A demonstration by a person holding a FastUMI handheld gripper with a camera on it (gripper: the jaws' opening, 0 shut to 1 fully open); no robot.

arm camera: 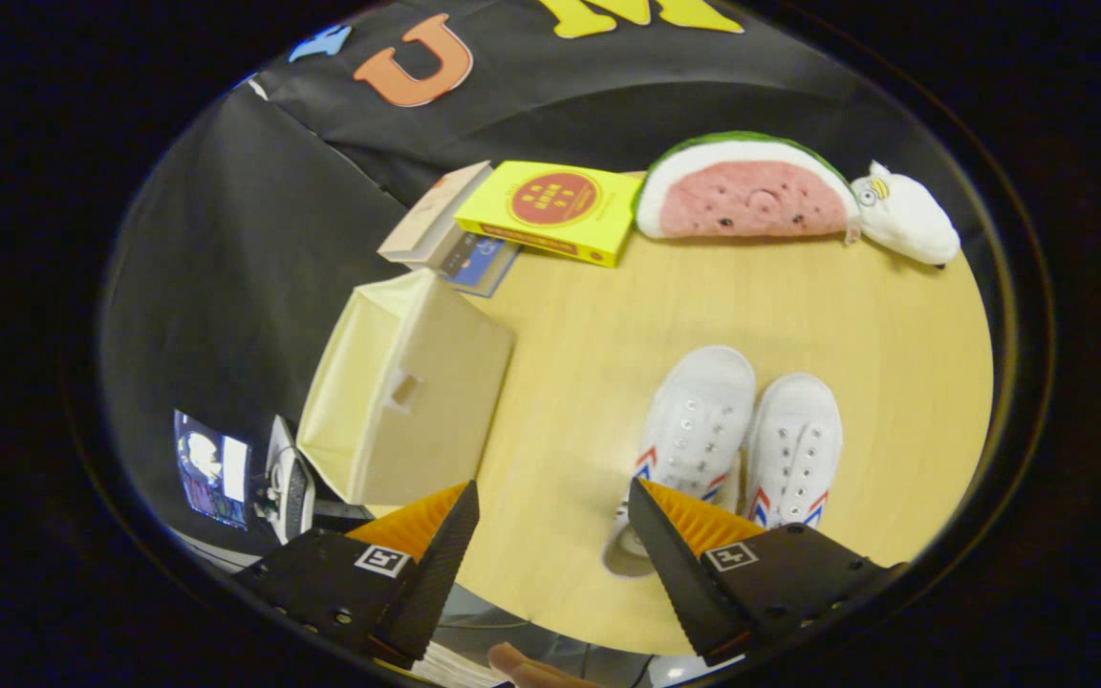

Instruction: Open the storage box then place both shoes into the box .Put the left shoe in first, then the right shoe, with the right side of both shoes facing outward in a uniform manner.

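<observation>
A cream fabric storage box (407,392) stands on the round wooden table (608,315), ahead of my left finger (436,564), its open side turned toward the table's left edge. Two white canvas shoes with red and blue stripes sit side by side, toes pointing away: one shoe (694,420) just beyond my right finger (675,564), the other shoe (799,444) to its right. My gripper (550,502) is open, nothing between its fingers, hovering above the table's near edge.
At the table's far side lie a yellow book (550,205), a stack of other books (445,234), a watermelon-slice plush (746,191) and a white plush toy (904,215). A screen (211,468) glows below the table to the left. A person's hand (527,666) shows beneath the fingers.
</observation>
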